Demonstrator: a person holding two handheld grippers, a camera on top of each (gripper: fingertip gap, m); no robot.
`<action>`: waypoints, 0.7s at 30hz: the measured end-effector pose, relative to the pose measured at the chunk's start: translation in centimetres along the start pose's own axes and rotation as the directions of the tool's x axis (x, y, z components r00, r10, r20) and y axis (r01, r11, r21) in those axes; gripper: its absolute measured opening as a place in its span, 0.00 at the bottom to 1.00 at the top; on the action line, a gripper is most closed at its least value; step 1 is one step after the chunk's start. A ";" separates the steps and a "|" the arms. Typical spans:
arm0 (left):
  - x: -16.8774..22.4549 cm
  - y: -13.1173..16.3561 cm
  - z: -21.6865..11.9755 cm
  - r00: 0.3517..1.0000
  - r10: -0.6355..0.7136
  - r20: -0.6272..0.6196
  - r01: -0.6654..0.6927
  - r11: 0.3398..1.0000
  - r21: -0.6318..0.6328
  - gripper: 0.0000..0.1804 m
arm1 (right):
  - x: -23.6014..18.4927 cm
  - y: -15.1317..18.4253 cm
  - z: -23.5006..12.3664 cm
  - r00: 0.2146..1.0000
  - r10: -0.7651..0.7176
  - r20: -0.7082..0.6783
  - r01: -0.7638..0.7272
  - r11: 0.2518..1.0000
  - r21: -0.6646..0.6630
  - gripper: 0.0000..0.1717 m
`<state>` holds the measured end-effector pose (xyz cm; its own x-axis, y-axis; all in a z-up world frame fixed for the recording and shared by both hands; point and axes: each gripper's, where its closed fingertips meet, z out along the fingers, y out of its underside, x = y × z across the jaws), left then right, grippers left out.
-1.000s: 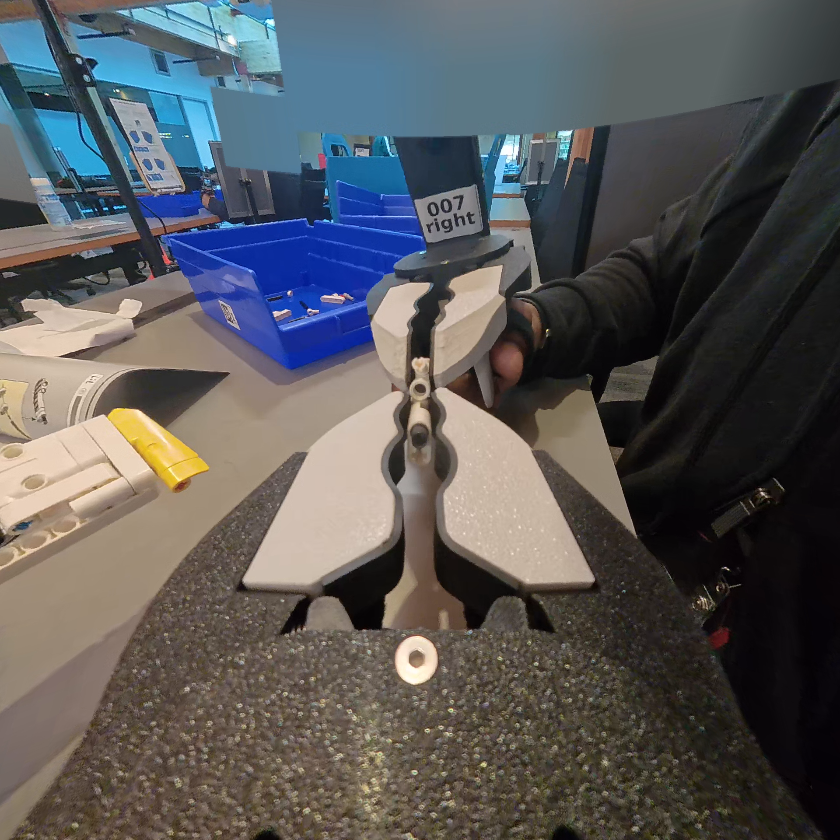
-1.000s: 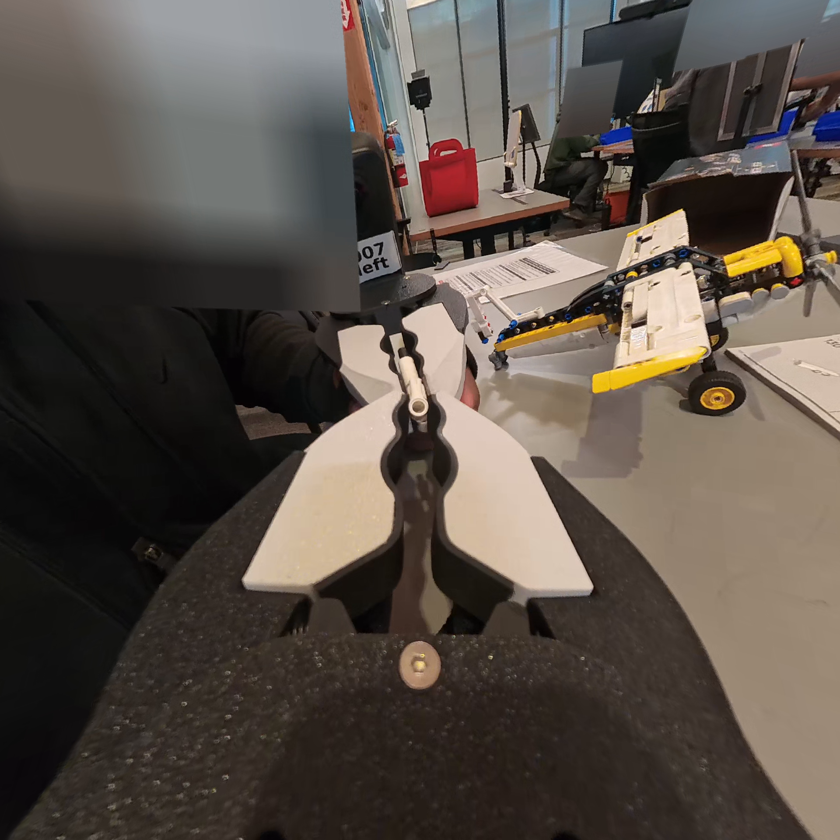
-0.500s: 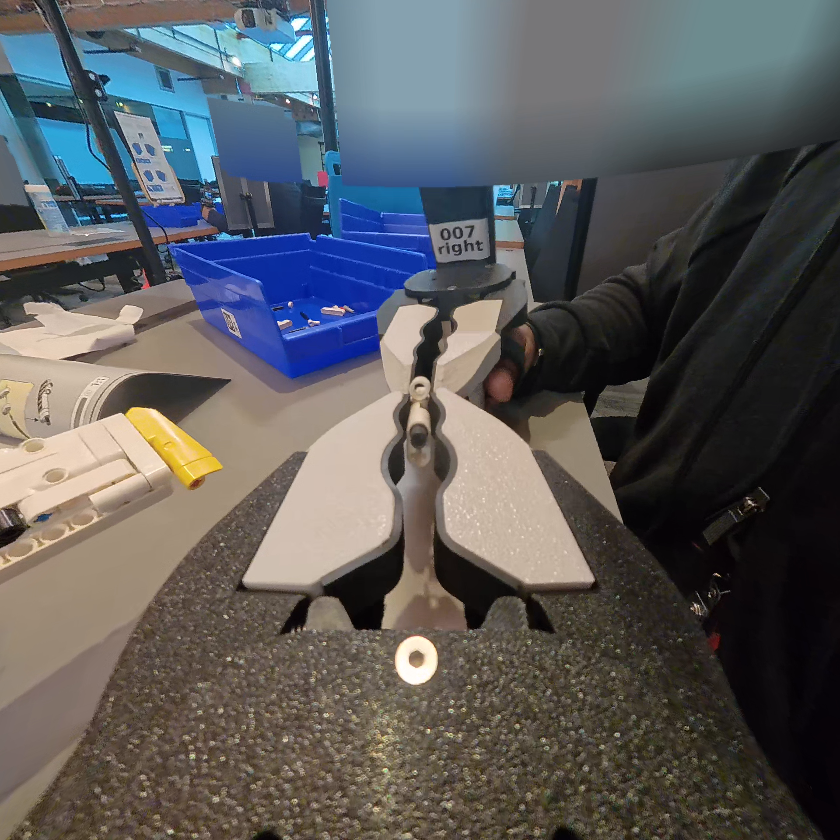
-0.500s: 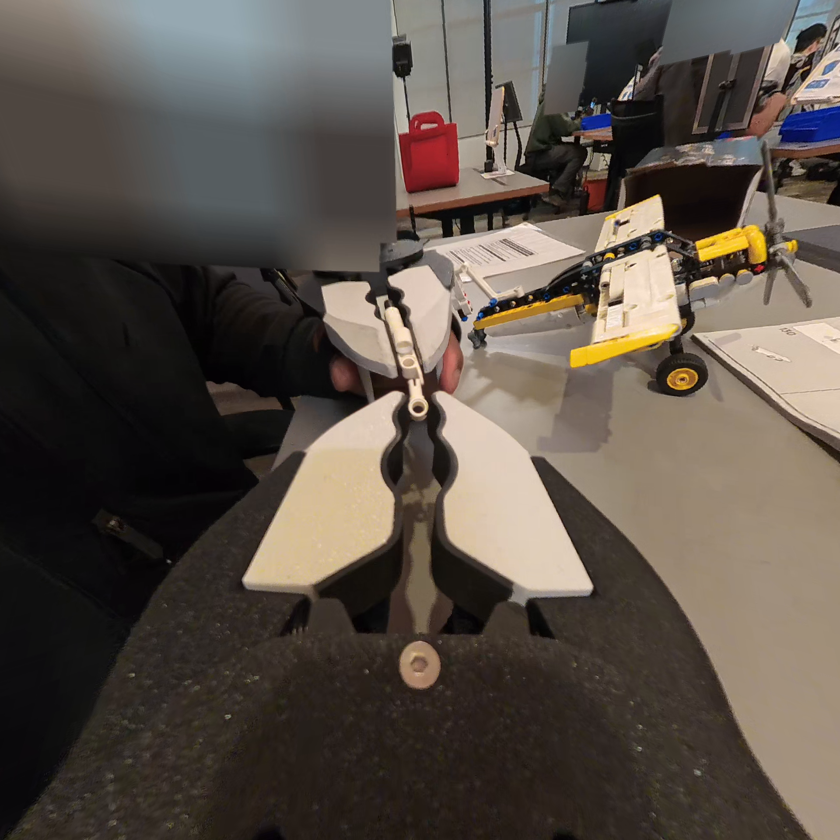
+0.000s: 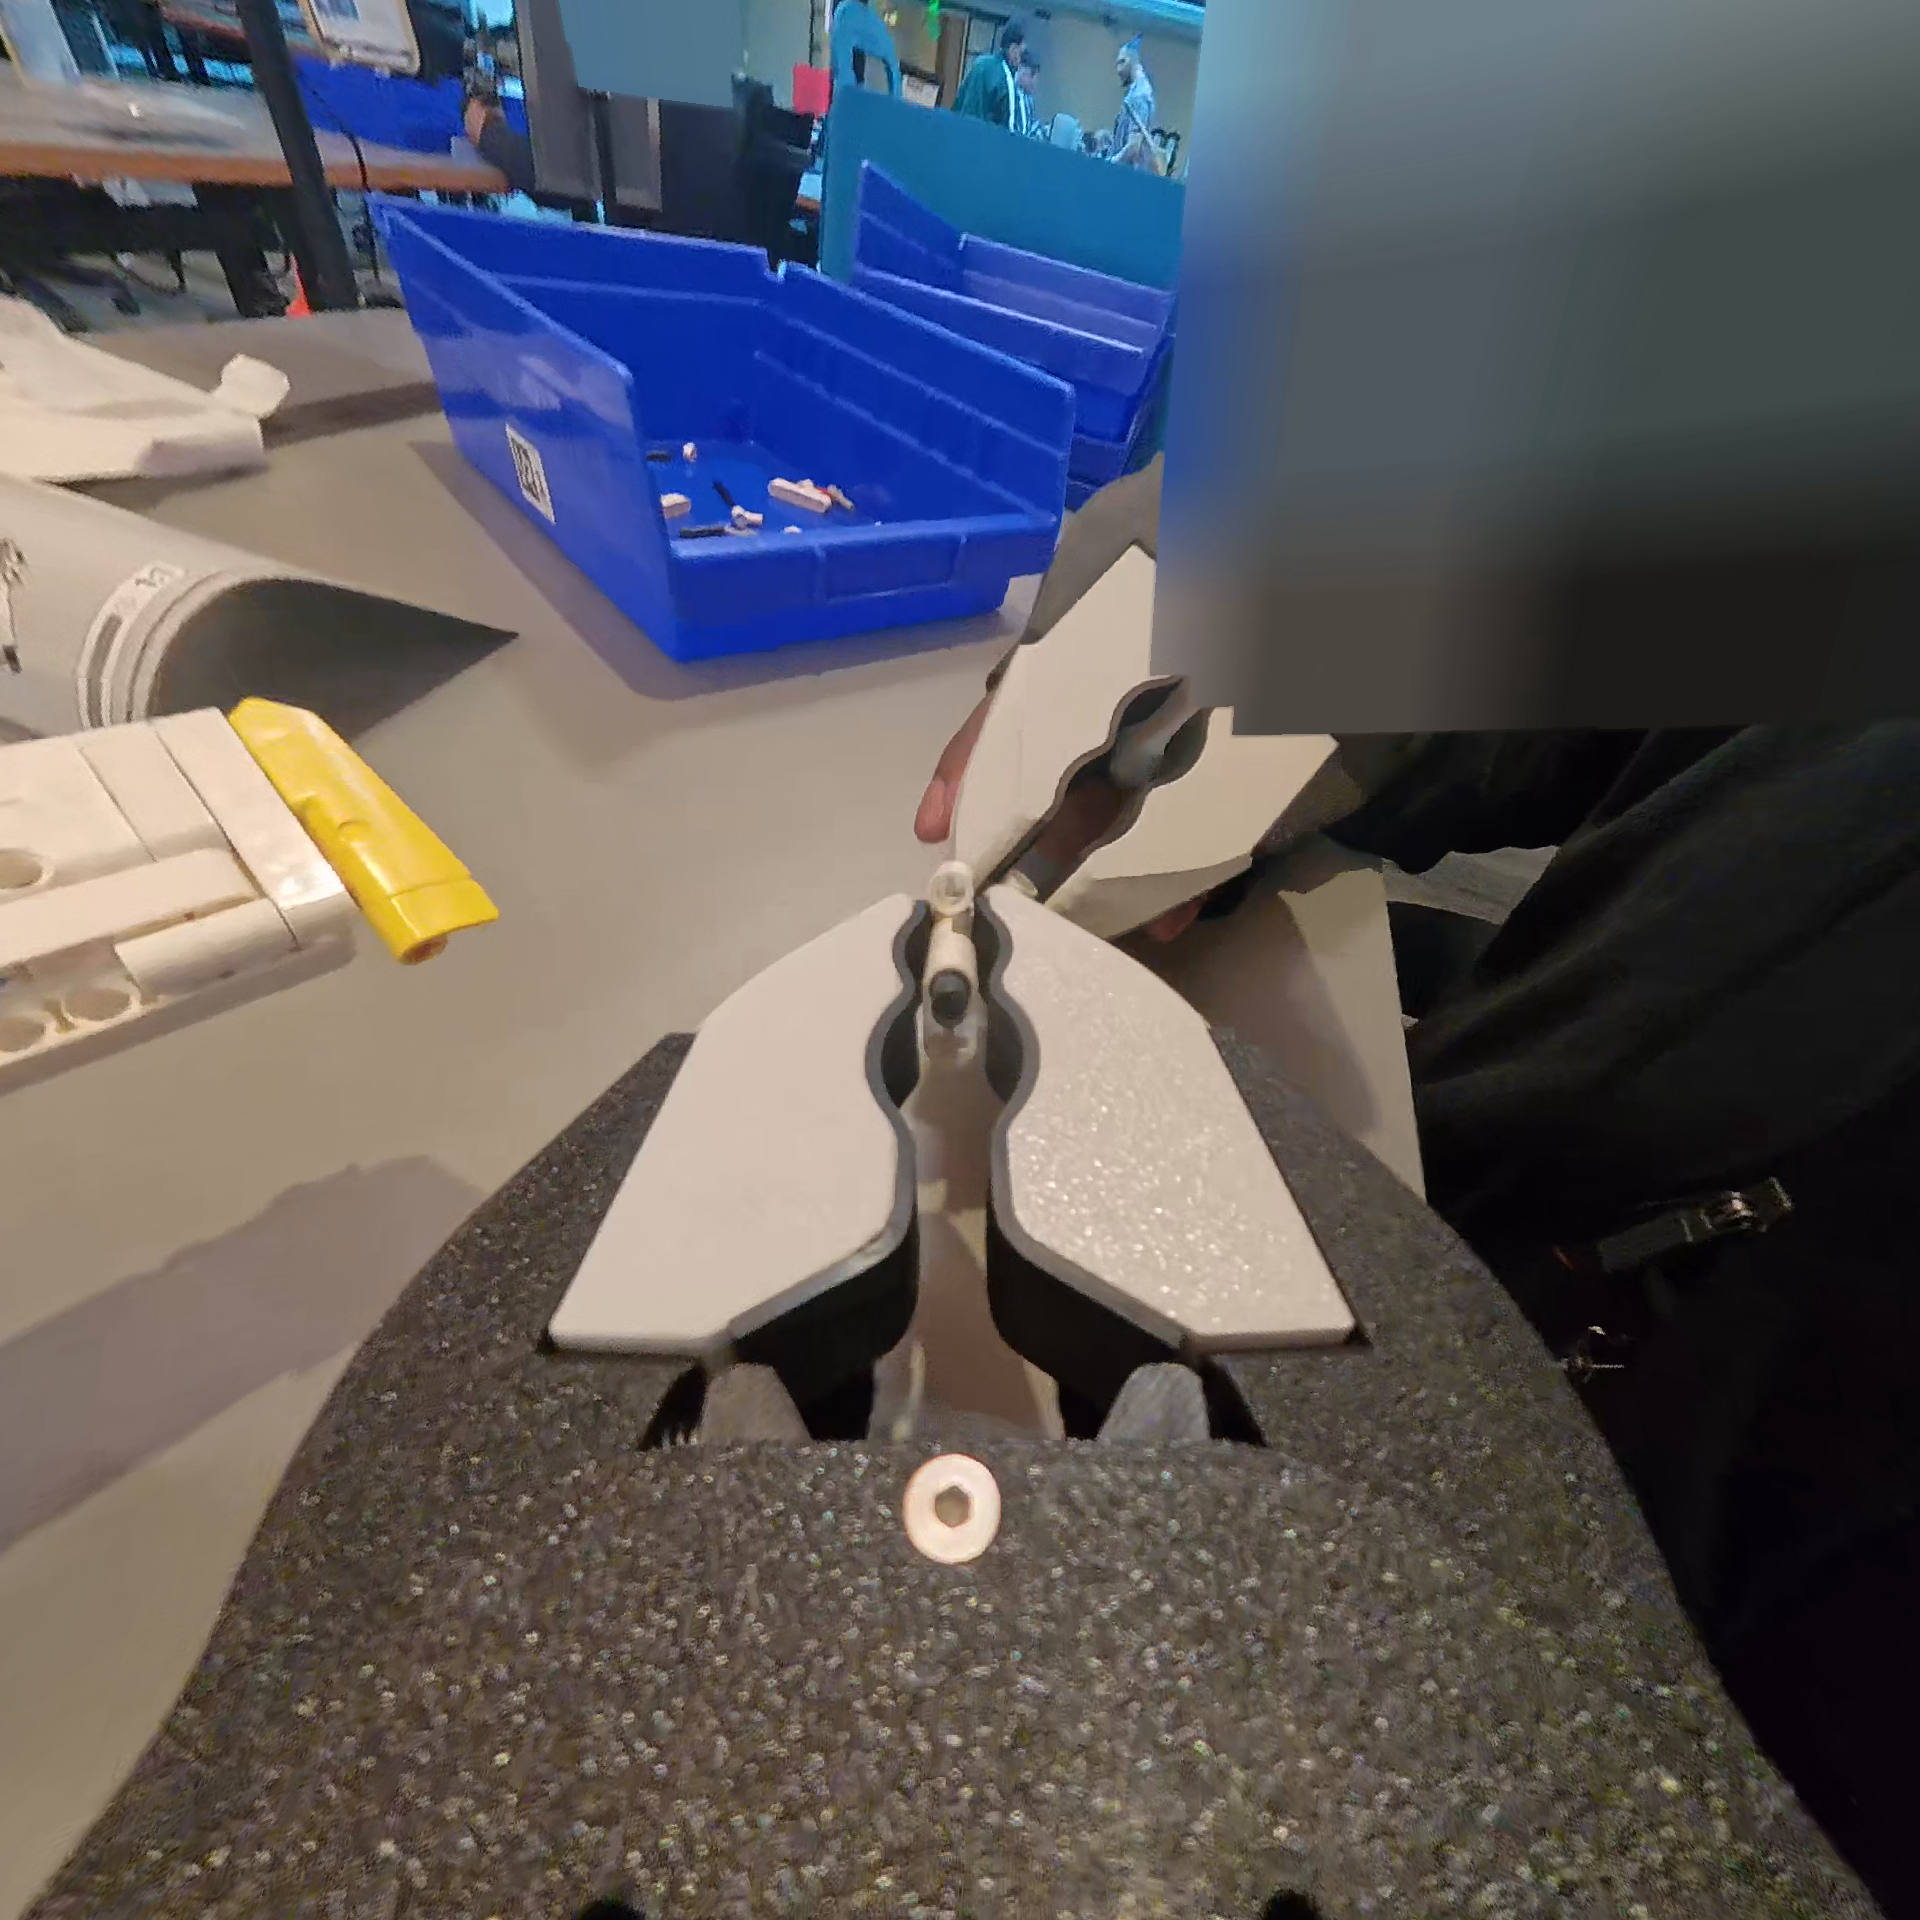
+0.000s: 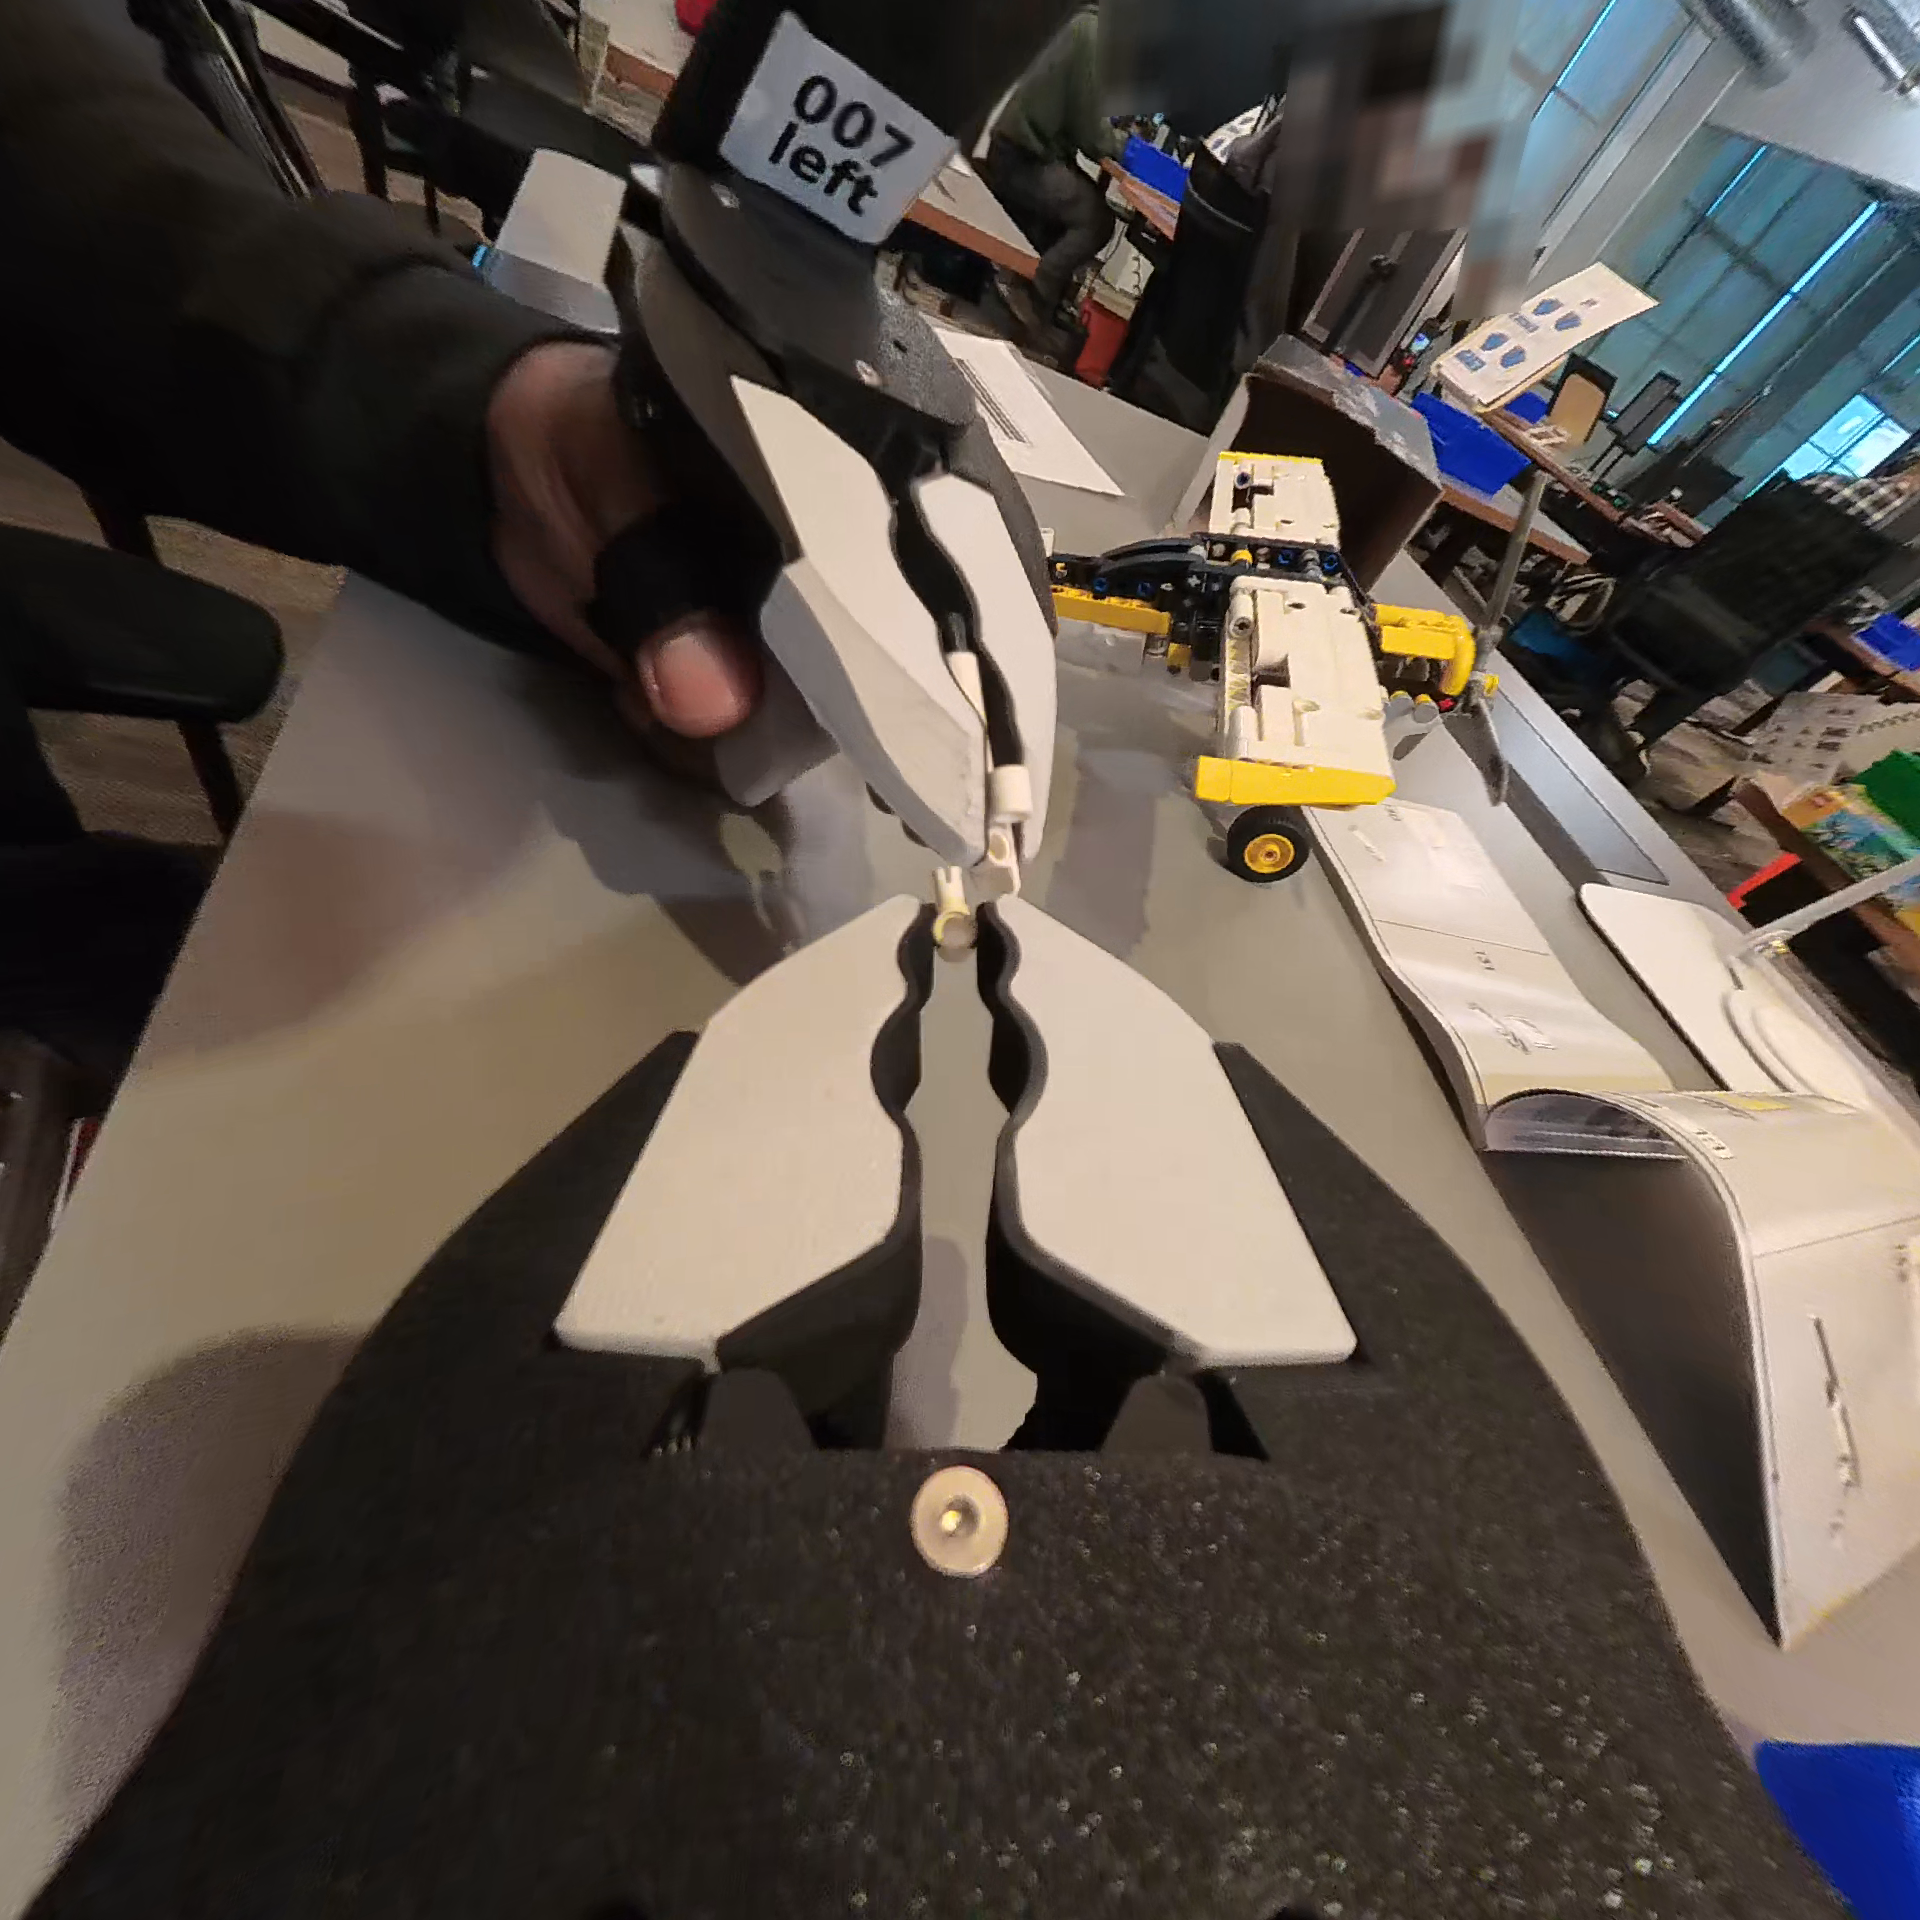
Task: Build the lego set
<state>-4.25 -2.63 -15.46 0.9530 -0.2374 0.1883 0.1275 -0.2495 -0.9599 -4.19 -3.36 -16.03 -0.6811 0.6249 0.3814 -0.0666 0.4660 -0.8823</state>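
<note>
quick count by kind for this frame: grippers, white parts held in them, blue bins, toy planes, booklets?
Grippers: 2, left gripper, right gripper
Held white parts: 2, white rod, white connector
Blue bins: 2
Toy plane: 1
Open booklet: 1
Total: 8

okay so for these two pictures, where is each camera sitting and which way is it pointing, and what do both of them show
Left wrist view: rides the left gripper, facing the blue bin; a dark sleeve shows.
Right wrist view: rides the right gripper, facing the toy plane; a hand shows.
Shared: both grippers tip to tip, each pinching a small white piece, over the grey table.
</note>
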 end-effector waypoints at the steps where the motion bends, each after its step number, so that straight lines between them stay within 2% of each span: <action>1: 0.0 0.1 0.0 1.000 -0.028 -0.010 0.027 1.000 -0.010 0.04 | 0.0 0.0 0.0 1.000 -0.007 -0.007 0.007 1.000 0.000 0.04; 5: 0.2 0.1 0.0 0.982 -0.180 -0.057 0.180 0.984 -0.015 0.04 | 0.2 -0.4 -0.2 1.000 0.000 -0.019 0.001 1.000 0.019 0.04; 10: 0.5 -0.3 0.2 0.916 -0.381 -0.121 0.384 0.923 0.003 0.04 | 0.1 -1.3 -0.4 1.000 0.013 -0.018 -0.012 0.998 0.057 0.04; 15: 0.7 -0.7 0.2 0.869 -0.466 -0.167 0.475 0.880 0.020 0.04 | 0.2 -1.4 -0.4 0.999 0.019 -0.031 -0.018 0.999 0.052 0.04; 21: 0.8 -0.7 0.3 0.852 -0.494 -0.171 0.505 0.863 0.023 0.04 | 0.2 -1.4 -0.4 0.999 0.043 -0.031 -0.042 0.998 0.041 0.04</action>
<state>-3.52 -2.37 -14.68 0.7023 -0.2401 0.6702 0.5972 -0.3137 -0.7382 -3.96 -3.59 -14.58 -0.6604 0.6636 0.3515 -0.0678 0.4135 -0.9080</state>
